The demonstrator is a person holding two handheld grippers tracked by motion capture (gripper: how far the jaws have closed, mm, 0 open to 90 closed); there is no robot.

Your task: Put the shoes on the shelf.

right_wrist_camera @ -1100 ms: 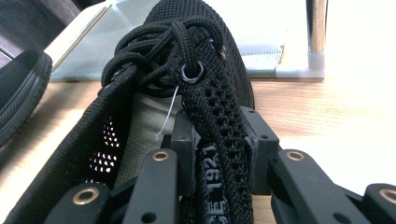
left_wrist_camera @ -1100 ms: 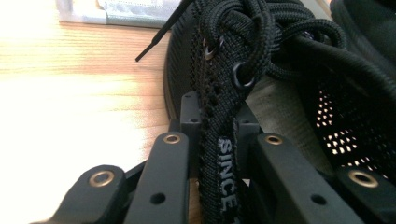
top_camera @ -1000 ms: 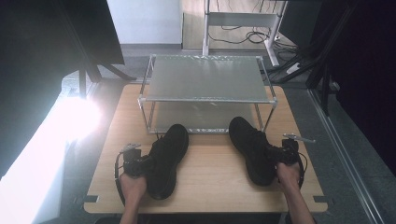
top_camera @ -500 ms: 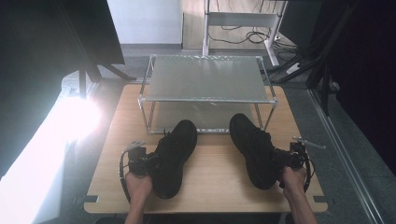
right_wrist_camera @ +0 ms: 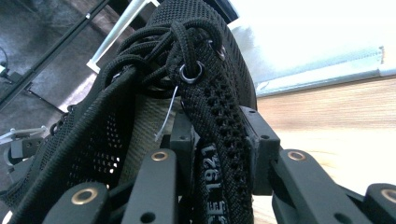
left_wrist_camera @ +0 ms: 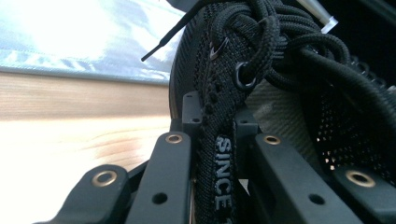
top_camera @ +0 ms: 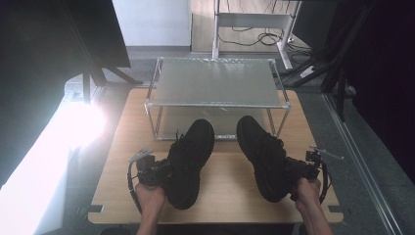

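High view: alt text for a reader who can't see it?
A person holds two black shoes, the left tool clamped on the left shoe, the right tool on the right shoe, above a wooden table before a metal rack.

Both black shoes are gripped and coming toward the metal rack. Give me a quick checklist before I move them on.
1. Left tongs shut on the left shoe collar: ok.
2. Right tongs shut on the right shoe collar: ok.
3. Shoes apart from each other: ok.
4. Rack top shelf bare: ok.
5. Lower shelf free of things: cannot tell, partly hidden by the top shelf and the shoes.
6. Loose lace end hangs off the left shoe and could snag: not ok.
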